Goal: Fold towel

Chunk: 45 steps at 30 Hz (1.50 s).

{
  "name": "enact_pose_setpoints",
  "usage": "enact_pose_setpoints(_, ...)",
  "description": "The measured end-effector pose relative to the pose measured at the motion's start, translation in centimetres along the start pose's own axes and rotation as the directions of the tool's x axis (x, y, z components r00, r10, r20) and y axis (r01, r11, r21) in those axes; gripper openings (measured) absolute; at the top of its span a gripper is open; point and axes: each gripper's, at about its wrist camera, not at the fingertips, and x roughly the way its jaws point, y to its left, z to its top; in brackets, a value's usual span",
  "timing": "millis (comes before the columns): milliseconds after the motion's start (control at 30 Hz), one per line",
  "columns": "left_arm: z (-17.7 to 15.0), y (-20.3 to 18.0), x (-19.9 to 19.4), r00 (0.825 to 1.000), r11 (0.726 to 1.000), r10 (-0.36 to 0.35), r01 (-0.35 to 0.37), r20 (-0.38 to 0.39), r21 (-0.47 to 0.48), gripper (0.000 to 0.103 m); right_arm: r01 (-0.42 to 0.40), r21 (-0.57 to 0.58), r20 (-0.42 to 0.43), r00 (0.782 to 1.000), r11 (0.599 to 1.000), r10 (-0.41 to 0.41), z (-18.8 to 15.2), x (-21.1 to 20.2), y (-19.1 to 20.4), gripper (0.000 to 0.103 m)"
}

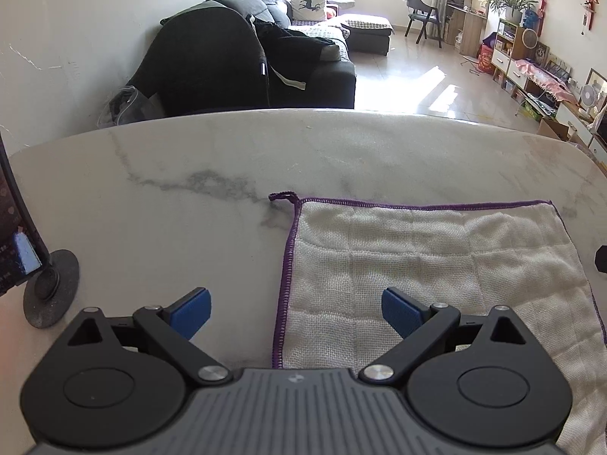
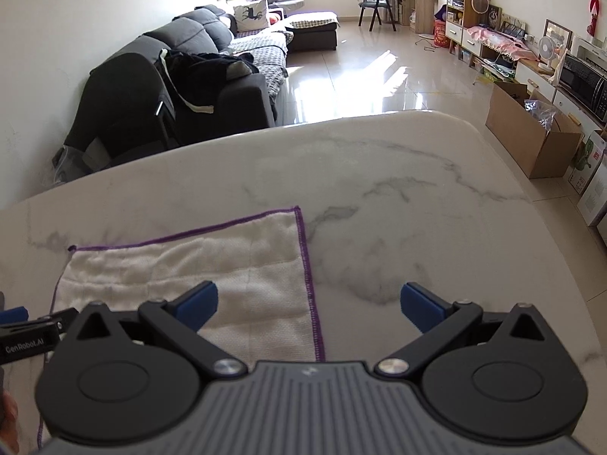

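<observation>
A white towel (image 1: 428,276) with a purple stitched hem lies flat on the marble table (image 1: 189,174), its hanging loop at the far left corner. My left gripper (image 1: 296,313) stands open above the towel's left hem, blue pads wide apart, nothing between them. In the right wrist view the same towel (image 2: 212,269) lies flat, and my right gripper (image 2: 309,305) is open above its right hem, one pad over the cloth, the other over bare marble (image 2: 398,204). The left gripper's finger (image 2: 15,316) shows at that view's left edge.
A black round stand base (image 1: 51,288) with a dark screen sits at the table's left edge. Beyond the far table edge are a dark sofa (image 1: 242,57), a shiny tiled floor, a cardboard box (image 2: 531,136) and shelving along the right wall.
</observation>
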Motion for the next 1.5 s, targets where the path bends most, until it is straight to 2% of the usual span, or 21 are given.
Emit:
enact_pose_setpoints(333, -2.1, -0.6, -2.0, 0.999, 0.999, -0.008, 0.010, -0.046, 0.040, 0.097, 0.020, -0.009, -0.010, 1.000, 1.000, -0.020, -1.8, -2.0, 0.0, 0.103)
enact_pose_setpoints(867, -5.3, 0.8, -4.1, 0.996, 0.999, -0.032, 0.031, -0.085, -0.014, 0.097, -0.014, -0.011, -0.052, 0.999, 1.000, 0.014, -4.5, -3.5, -0.5, 0.103)
enact_pose_setpoints(1200, -7.5, 2.4, -5.4, 0.990, 0.993, -0.085, 0.076, -0.110, -0.089, 0.097, -0.043, -0.022, -0.061, 0.997, 0.999, 0.041, -6.7, -4.4, -1.3, 0.103)
enact_pose_setpoints(1333, -8.4, 2.5, -6.0, 0.991, 0.995, -0.072, 0.063, -0.112, -0.081, 0.097, -0.053, -0.048, -0.076, 0.996, 0.997, 0.050, -7.5, -4.7, -1.3, 0.103)
enact_pose_setpoints(1500, -9.3, 2.3, -6.7, 0.991, 0.996, -0.063, 0.056, -0.116, -0.064, 0.097, -0.069, -0.028, -0.104, 0.992, 0.997, 0.066, -8.3, -4.9, -1.9, 0.103)
